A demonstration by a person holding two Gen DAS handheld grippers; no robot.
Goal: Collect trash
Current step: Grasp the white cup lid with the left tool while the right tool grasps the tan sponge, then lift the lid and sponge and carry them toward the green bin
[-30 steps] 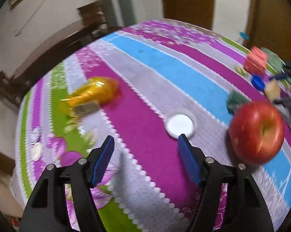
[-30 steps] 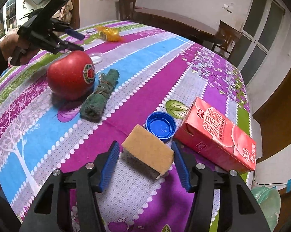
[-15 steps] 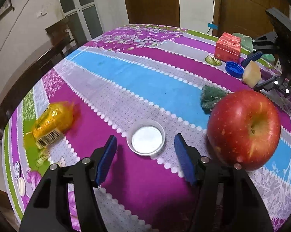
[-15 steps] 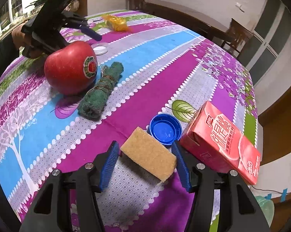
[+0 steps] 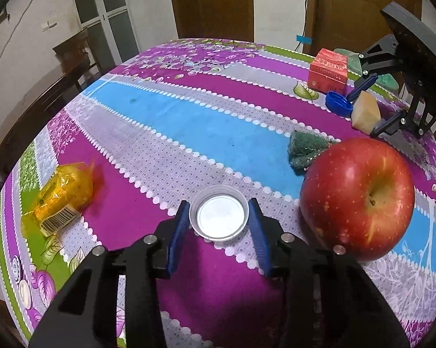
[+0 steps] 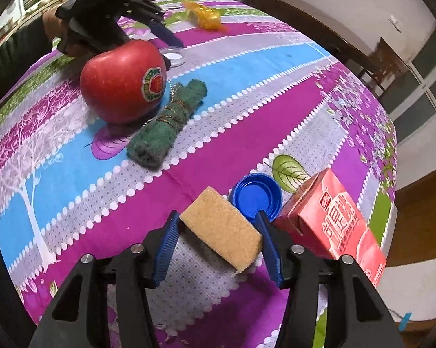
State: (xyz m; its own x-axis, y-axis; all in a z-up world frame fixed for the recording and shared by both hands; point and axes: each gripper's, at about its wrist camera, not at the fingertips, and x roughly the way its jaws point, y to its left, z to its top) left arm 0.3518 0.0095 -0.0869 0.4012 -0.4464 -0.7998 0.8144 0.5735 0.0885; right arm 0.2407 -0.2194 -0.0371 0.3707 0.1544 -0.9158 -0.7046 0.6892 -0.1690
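My left gripper (image 5: 219,220) is closed around a clear plastic lid (image 5: 219,216) that lies on the tablecloth, its blue pads touching the lid's rim on both sides. My right gripper (image 6: 218,229) is shut on a tan sponge block (image 6: 221,229), with the pads pressed against its two ends. A blue bottle cap (image 6: 256,197) lies just beyond the sponge. A red drink carton (image 6: 333,223) lies to the right of it. A yellow wrapper (image 5: 61,195) lies at the table's left side in the left wrist view.
A big red apple (image 5: 357,200) stands right of the left gripper, close to its right finger. A rolled green cloth (image 6: 168,121) lies beside the apple. The table edge (image 6: 391,203) runs just behind the carton. Wooden chairs (image 5: 70,58) stand beyond the table.
My left gripper has swung right from near the yellow wrapper, moved up to the clear lid and closed on it. My right gripper has closed in on the sponge.
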